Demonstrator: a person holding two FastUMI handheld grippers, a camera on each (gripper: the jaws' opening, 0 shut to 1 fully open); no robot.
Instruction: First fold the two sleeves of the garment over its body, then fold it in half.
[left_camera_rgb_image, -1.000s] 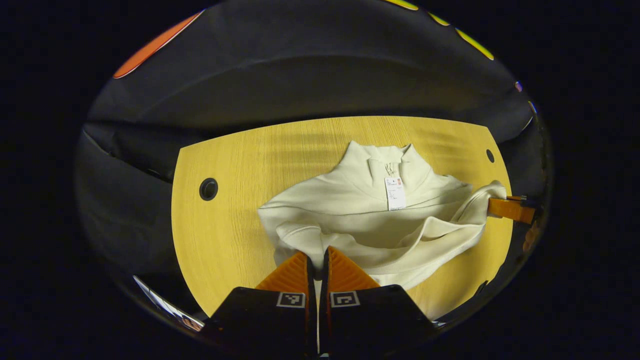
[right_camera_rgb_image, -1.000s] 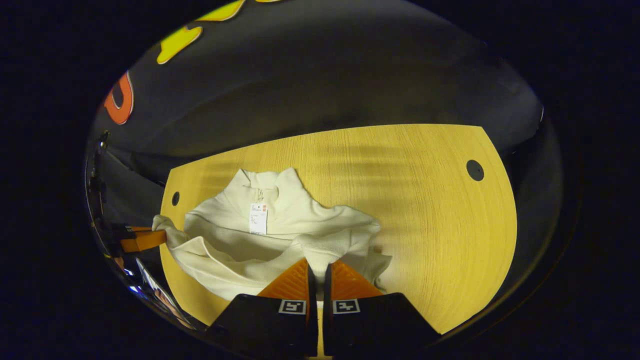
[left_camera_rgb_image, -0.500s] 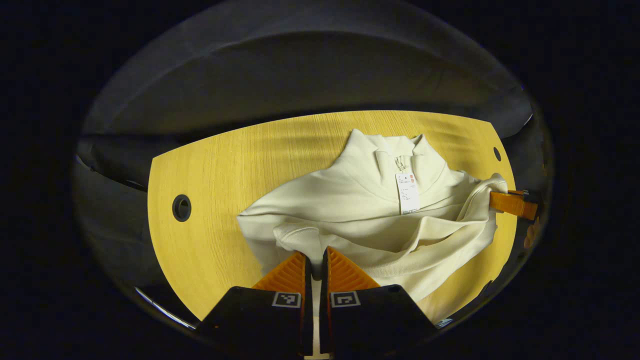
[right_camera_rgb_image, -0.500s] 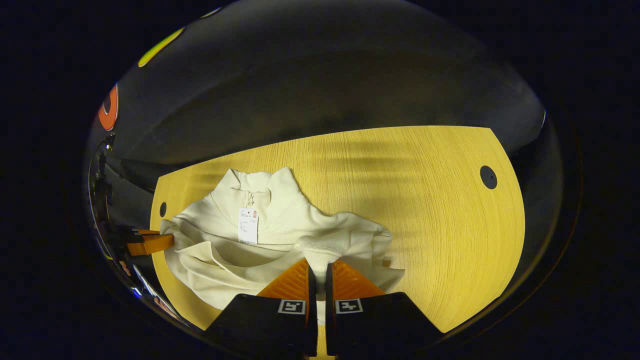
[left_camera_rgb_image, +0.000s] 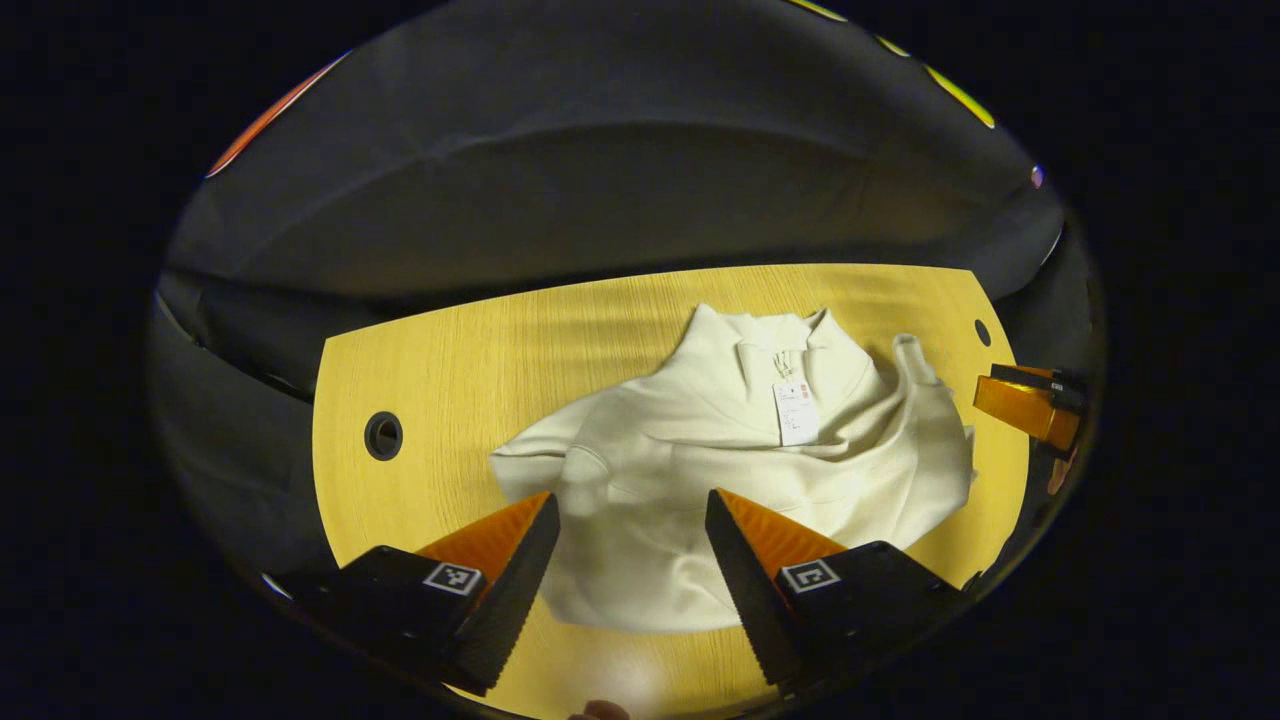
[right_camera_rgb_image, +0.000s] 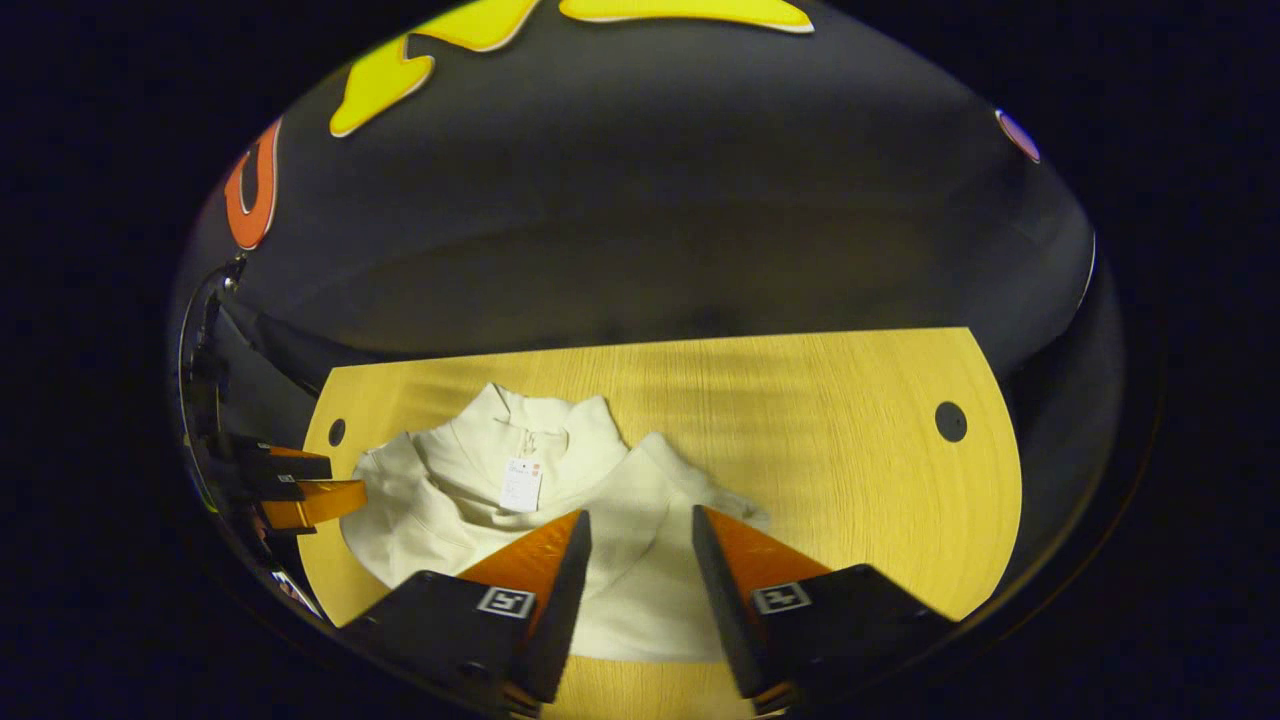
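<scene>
Two spread grippers over a cream garment on a wooden table.
Nearest, the left gripper (left_camera_rgb_image: 632, 512) and right gripper (right_camera_rgb_image: 640, 525) gape wide, holding nothing. Beyond them the garment (left_camera_rgb_image: 740, 480) lies bunched, hang tag (left_camera_rgb_image: 796, 413) below its collar, on the table (left_camera_rgb_image: 450, 370).

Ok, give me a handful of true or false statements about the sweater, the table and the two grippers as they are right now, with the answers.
1. The left gripper is open. True.
2. The right gripper pinches a sleeve. False: it is open, holding nothing.
3. The cream sweater lies on the wooden table. True.
4. The paper tag hangs near the hem. False: it hangs at the collar.
5. The sweater is dark blue. False: cream.
</scene>
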